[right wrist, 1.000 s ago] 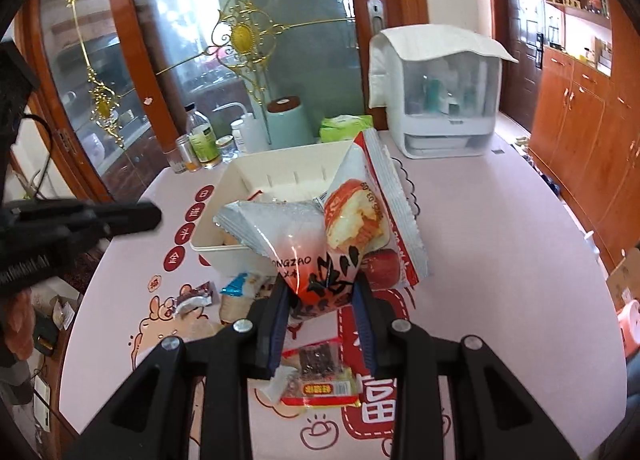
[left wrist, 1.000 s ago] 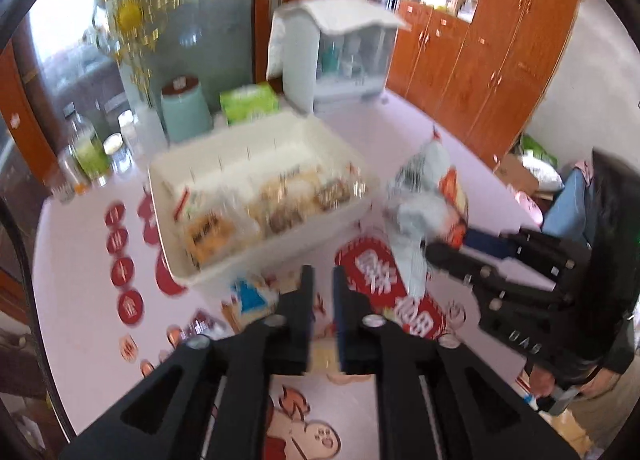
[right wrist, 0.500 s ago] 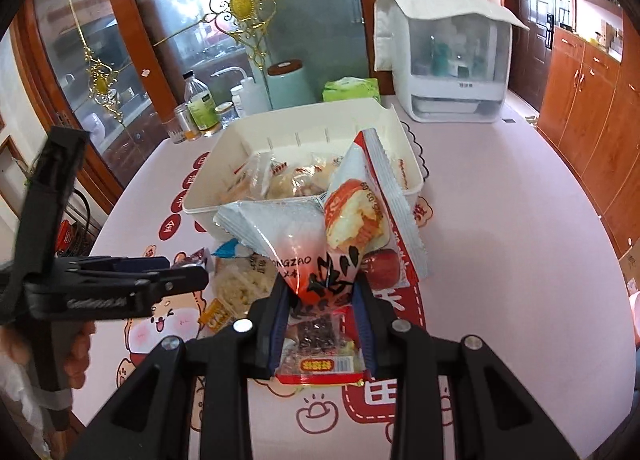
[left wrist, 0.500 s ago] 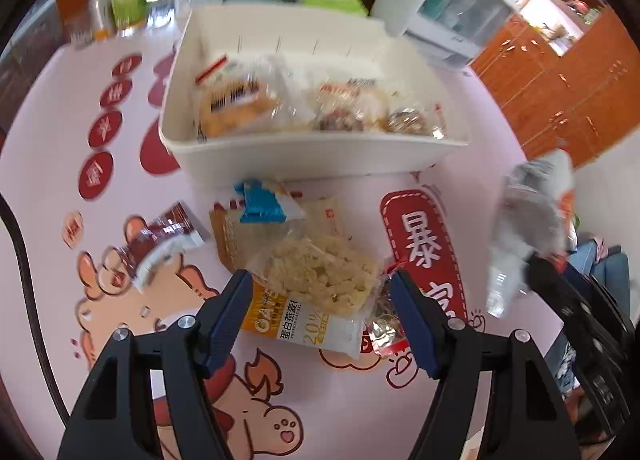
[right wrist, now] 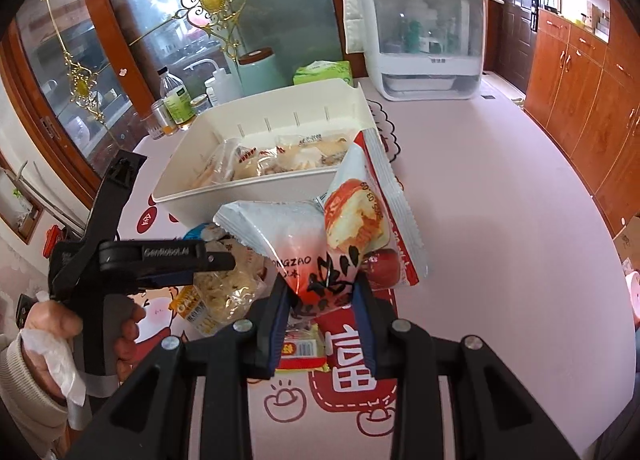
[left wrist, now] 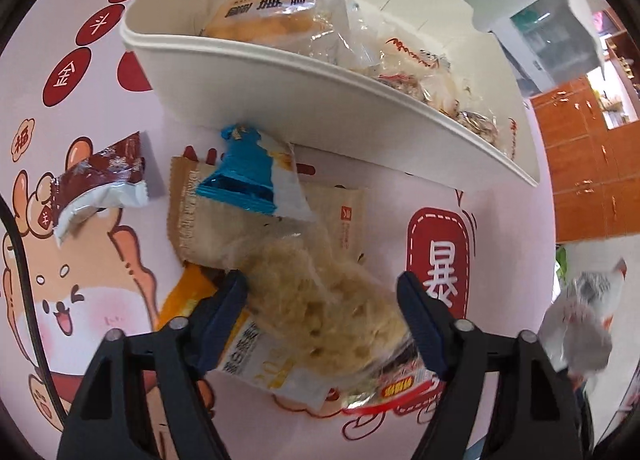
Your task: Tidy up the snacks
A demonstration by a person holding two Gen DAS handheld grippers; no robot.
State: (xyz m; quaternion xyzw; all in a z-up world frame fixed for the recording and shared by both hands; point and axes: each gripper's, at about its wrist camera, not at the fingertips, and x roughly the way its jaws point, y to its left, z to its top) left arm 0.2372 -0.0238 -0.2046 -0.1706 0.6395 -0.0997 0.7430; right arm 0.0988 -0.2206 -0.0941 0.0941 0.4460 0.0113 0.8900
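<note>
A white bin [left wrist: 304, 100] [right wrist: 280, 188] holds several wrapped snacks. On the pink mat in front of it lie a clear oat snack bag [left wrist: 320, 308] [right wrist: 224, 288], a blue packet [left wrist: 248, 180], a tan packet [left wrist: 192, 212] and a dark red packet [left wrist: 100, 176]. My left gripper [left wrist: 322, 292] [right wrist: 208, 260] is open, its fingers either side of the oat bag. My right gripper [right wrist: 322, 296] is shut on a red-and-white snack bag [right wrist: 320, 244] and holds it above the mat; the bag also shows blurred in the left wrist view [left wrist: 584, 316].
A red-and-yellow packet [right wrist: 300, 348] lies under the right gripper. A white covered appliance [right wrist: 420, 36], a green tissue pack [right wrist: 322, 72], a teal canister [right wrist: 260, 72] and bottles [right wrist: 176, 104] stand behind the bin. Wooden cabinets [right wrist: 592, 80] are to the right.
My left gripper opened, swung down over the loose snacks and now straddles the oat bag. My right gripper kept hold of its bag and stayed nearly in place.
</note>
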